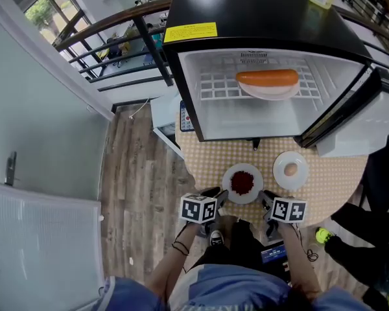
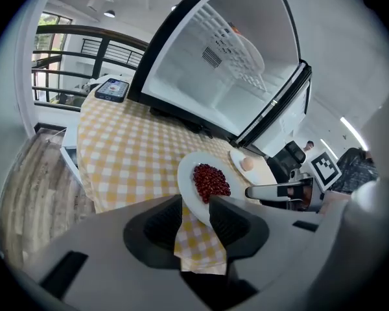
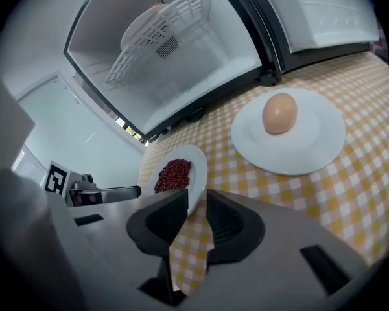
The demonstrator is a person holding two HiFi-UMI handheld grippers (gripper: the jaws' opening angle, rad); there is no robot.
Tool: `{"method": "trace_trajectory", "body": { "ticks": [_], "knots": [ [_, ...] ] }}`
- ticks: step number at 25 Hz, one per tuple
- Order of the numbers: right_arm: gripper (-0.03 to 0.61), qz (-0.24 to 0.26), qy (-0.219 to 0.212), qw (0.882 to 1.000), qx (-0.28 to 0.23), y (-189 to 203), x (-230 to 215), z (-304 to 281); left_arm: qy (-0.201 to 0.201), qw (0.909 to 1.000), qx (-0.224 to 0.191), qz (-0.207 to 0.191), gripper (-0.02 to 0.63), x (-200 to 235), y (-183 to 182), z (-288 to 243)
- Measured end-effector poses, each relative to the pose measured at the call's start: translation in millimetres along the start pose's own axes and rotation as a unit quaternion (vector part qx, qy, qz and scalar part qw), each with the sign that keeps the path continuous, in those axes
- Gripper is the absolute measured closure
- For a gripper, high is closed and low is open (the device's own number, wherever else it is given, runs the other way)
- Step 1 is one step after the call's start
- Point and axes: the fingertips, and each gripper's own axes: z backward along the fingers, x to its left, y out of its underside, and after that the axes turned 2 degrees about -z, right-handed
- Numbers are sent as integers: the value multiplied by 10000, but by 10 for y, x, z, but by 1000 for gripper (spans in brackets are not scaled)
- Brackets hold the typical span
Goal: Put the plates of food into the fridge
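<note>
Flanking the plate of red food (image 1: 254, 172), the left gripper (image 1: 215, 194) and the right gripper (image 1: 267, 201) sit low at its opposite edges. It rests on the checked counter (image 1: 337, 180), just in front of the open fridge (image 1: 259, 18).

The left fingers (image 2: 230, 222) are spread, with the plate's rim reaching into the gap but not pinched. The right fingers (image 3: 162, 222) stand a little narrower, also apart around the rim (no squeeze that I can make out).

One plate with an orange sausage (image 1: 267, 78) already lies on the wire shelf (image 1: 214, 86). Left to go, by my reckoning, are this plate and the egg plate (image 1: 301, 173) just beside it, so roughly a third is done. The lift has not yet begun.
</note>
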Motion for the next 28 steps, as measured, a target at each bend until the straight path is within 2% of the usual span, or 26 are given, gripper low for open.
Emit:
{"method": "trace_trajectory", "body": {
  "ticks": [3, 6, 10, 18, 23, 28],
  "knots": [
    [497, -111, -146, 9998, 79, 25, 40, -55, -103, 9998, 74, 138, 488, 52, -1, -47],
    [497, 24, -66, 9999, 154, 53, 24, -105, -134, 9994, 155, 293, 489, 71, 21, -110],
    [497, 96, -38, 9997, 202, 55, 23, -128, -154, 9990, 58, 427, 491, 85, 2, -164],
    [515, -380, -33, 9988, 308, 40, -7, -68, -141, 9974, 38, 701, 532, 39, 42, -132],
    [522, -516, -238, 9983, 154, -126, 60, 56, -124, 9950, -258, 954, 537, -51, -60, -38],
    [525, -482, -365, 9982, -33, -418, 142, 179, -103, 9933, -652, 946, 537, -192, -349, 51]
  ]
}}
